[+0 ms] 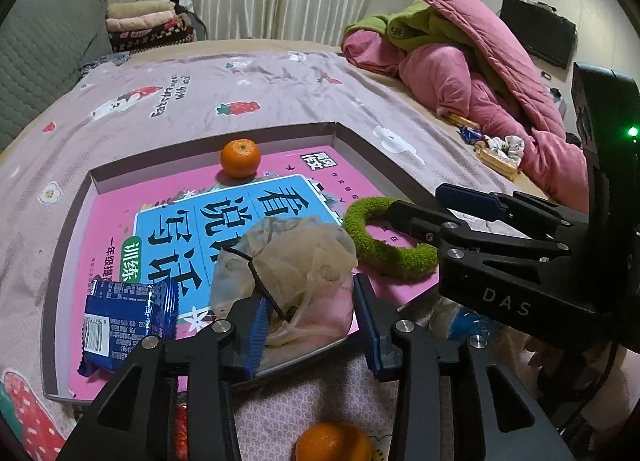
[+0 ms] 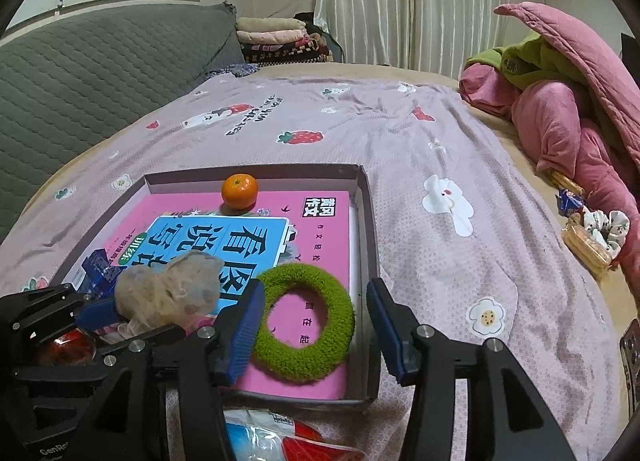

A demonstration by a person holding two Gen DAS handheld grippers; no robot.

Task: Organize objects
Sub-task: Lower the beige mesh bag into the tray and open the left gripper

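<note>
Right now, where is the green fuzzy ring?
The green fuzzy ring lies flat on the pink book in the box's near right corner, between the open right gripper's fingers, right of the crumpled bag.

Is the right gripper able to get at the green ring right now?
Probably yes: the right gripper is open with the green ring between its fingers, lying uncovered on the book.

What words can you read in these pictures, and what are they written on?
"看" "说" "训练" "一年级": pink book in the box.
"DAS": right claw, on its black body.
"GenRo", cut off: left claw, on its body.
Blue snack packet: barcode and print too small.
Bedsheet lettering: upside down, unreadable.
</note>
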